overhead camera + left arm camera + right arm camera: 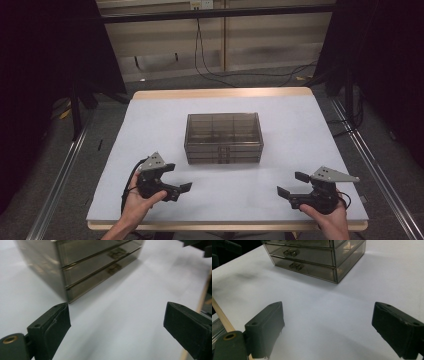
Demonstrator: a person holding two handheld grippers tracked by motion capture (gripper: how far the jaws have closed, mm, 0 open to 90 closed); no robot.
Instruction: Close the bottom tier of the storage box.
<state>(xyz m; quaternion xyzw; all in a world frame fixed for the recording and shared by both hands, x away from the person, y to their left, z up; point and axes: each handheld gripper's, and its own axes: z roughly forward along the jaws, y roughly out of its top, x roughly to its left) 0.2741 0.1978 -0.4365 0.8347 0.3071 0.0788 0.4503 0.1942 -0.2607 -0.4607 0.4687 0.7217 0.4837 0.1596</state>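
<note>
On white table [150,125], smoky drawer box [223,137], left claw [179,177] and right claw [290,184] wide open, empty.

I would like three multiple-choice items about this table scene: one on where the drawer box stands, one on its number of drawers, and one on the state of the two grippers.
1. Where does the drawer box stand?
A. near the middle of the table
B. at the table's near left corner
C. on the floor

2. How many drawers are stacked in it?
A. one
B. three
C. six

3. How do the jaws of the left gripper and the right gripper stand?
A. both shut on the box
B. one shut on a handle
C. both open with nothing between them

Answers:
1 A, the high view shows it centred on the white table, beyond both grippers.
2 B, the left gripper view shows three fronts one above another.
3 C, each gripper view shows bare table between wide jaws.
</note>
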